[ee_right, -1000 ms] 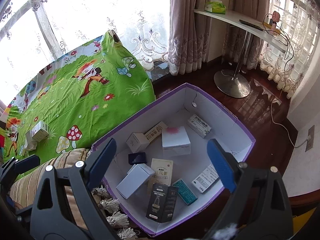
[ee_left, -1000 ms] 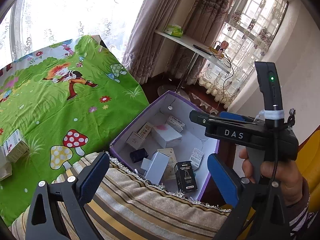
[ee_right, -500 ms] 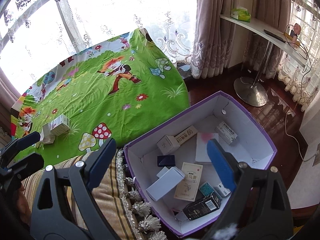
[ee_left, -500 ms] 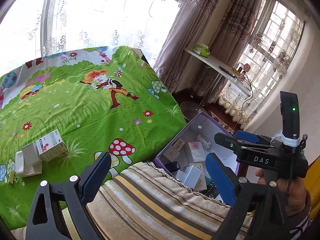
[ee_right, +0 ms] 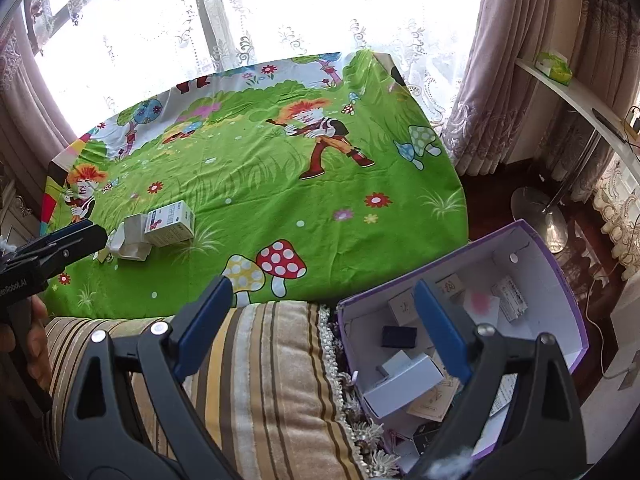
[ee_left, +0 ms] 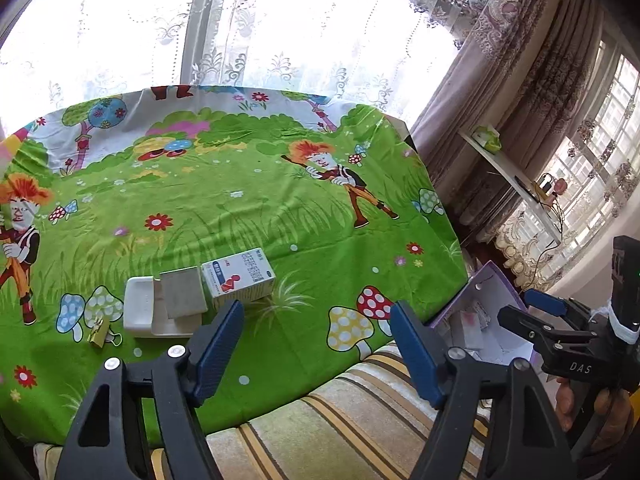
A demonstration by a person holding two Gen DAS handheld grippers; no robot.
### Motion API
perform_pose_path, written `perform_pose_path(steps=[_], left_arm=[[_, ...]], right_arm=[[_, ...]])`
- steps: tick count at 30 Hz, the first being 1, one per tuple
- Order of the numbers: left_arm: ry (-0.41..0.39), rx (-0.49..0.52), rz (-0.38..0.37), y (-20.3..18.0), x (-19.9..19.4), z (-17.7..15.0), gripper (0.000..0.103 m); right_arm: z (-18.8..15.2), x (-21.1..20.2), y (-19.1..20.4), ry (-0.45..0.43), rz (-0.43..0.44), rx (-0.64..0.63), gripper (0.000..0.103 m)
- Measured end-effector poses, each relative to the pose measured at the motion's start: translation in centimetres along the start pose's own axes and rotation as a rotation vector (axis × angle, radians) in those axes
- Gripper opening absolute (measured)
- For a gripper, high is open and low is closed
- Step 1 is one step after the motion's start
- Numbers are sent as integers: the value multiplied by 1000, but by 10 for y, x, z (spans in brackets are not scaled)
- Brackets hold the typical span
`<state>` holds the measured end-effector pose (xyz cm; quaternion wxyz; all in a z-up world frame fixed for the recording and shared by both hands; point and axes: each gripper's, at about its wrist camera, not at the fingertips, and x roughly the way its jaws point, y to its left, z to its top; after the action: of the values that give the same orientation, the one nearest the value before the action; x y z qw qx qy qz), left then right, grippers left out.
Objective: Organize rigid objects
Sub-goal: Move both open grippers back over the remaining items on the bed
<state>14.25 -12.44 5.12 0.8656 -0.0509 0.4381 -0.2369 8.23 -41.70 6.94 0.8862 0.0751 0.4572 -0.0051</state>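
The surface (ee_left: 280, 216), covered by a green cartoon-print cloth, fills most of both views. A striped cushion (ee_right: 260, 360) lies along its near edge, under my claws.

Beside the cushion, off the surface's right end, stands the purple-rimmed box (ee_right: 560, 276), open on top. It holds several small cartons, among them a grey-white one (ee_right: 404, 380) and a small dark one (ee_right: 398, 336).

On the cloth, well apart from that box, sits a small cluster: a white medicine carton with a red mark (ee_left: 238, 278), a grey-faced box (ee_left: 182, 292) touching its left side, a white open tray (ee_left: 140, 312) next to that, and a gold binder clip (ee_left: 100, 334) just in front of the tray.

My left claw (ee_left: 316, 344) hovers above the cloth's near edge, just short of the cluster; its jaws are closing, with nothing between them. My right claw (ee_right: 320, 320) stands wide and empty over the cushion and the box rim.
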Motion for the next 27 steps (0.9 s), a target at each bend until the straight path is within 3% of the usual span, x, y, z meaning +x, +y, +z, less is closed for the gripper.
perform_pose_path(steps=[6, 12, 27], left_arm=[[23, -98, 90, 51, 6, 8, 64], [108, -222, 120, 95, 32, 15, 59], [229, -113, 260, 93, 97, 12, 54]], right_arm=[[14, 13, 37, 4, 52, -66, 94], [26, 29, 71, 13, 90, -138, 94], [28, 57, 110, 60, 127, -230, 94]])
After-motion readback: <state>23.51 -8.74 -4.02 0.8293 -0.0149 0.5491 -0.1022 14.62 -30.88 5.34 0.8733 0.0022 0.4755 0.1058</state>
